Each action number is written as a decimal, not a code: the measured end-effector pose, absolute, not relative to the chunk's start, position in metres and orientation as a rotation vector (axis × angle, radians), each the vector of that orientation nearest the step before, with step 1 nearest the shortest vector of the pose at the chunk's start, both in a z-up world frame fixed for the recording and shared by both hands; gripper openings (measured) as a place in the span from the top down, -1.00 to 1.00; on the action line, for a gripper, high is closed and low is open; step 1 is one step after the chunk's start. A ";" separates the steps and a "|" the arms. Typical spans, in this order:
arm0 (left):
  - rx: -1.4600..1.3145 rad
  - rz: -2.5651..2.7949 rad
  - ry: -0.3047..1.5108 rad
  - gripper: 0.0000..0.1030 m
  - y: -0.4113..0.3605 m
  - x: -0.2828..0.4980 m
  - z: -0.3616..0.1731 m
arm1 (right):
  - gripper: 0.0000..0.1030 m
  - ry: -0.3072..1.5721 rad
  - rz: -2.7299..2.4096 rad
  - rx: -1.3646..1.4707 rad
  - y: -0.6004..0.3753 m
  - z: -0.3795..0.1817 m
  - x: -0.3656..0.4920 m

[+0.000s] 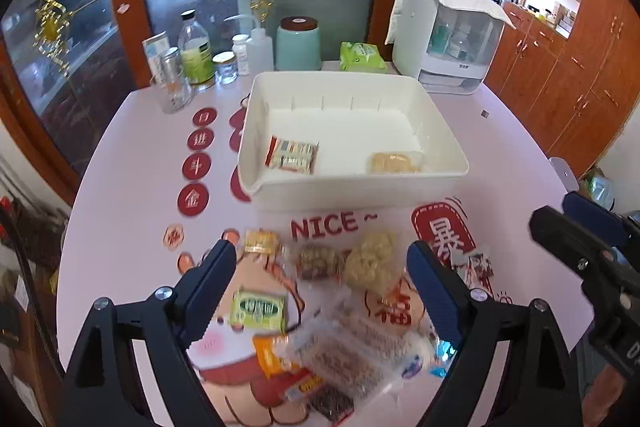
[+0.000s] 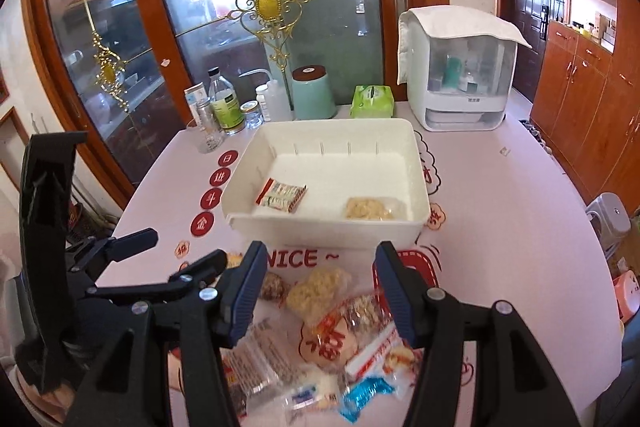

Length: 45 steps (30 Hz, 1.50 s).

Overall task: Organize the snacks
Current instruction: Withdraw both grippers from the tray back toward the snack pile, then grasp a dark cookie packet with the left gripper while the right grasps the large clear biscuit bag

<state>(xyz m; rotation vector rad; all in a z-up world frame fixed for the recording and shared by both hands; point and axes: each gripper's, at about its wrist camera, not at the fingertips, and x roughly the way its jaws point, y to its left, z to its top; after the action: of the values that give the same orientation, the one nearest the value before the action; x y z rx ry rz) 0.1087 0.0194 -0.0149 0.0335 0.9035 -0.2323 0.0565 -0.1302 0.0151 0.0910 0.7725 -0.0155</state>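
A white bin (image 1: 440, 183) (image 2: 400, 231) sits mid-table and holds a red-striped snack pack (image 1: 292, 155) (image 2: 282, 195) and a clear bag of pale snacks (image 1: 394, 163) (image 2: 370, 207). A pile of loose snack packs (image 1: 332, 311) (image 2: 320, 339) lies on the near table: a pale puffed-snack bag (image 1: 370, 261) (image 2: 318, 287), a green pack (image 1: 258, 309), a blue wrapper (image 2: 366, 395). My left gripper (image 1: 320, 275) is open and empty over the pile. My right gripper (image 2: 320, 287) is open and empty over the same pile; it shows at the right edge of the left wrist view (image 1: 580, 239).
Bottles and jars (image 1: 196, 59) (image 2: 228, 107), a mint canister (image 1: 298, 45) (image 2: 314, 93), a green tissue pack (image 1: 362, 57) (image 2: 372, 101) and a white covered appliance (image 1: 448, 39) (image 2: 460, 67) stand along the table's far edge. Glass doors are behind; wooden cabinets are at right.
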 end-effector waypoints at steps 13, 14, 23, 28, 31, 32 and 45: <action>0.030 -0.167 0.943 -0.78 0.047 0.039 -0.054 | -0.20 0.776 -0.010 0.080 -0.151 -0.020 0.004; 0.037 -0.163 0.952 -0.78 0.050 0.035 -0.059 | -0.20 0.799 -0.001 0.088 -0.151 -0.027 0.004; 0.065 -0.122 1.066 -0.78 0.069 0.016 -0.113 | -0.20 0.925 0.125 0.083 -0.127 -0.073 0.013; 0.055 -0.100 1.098 -0.78 0.082 0.014 -0.133 | -0.36 0.992 0.232 0.051 -0.098 -0.099 0.032; 0.049 -0.084 1.109 -0.78 0.088 0.016 -0.138 | -0.56 1.024 0.268 0.005 -0.080 -0.116 0.044; 0.047 -0.076 1.113 -0.78 0.090 0.016 -0.141 | -0.58 1.043 0.278 -0.018 -0.072 -0.123 0.049; 0.018 -0.110 1.181 -0.78 0.097 0.017 -0.166 | -0.64 1.212 0.305 -0.190 -0.029 -0.183 0.086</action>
<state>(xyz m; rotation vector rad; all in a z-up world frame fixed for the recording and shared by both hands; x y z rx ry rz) 0.0165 0.0969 -0.1663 0.0179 1.1808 -0.1104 0.0859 -0.0293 -0.1830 -0.1903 1.2124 0.3047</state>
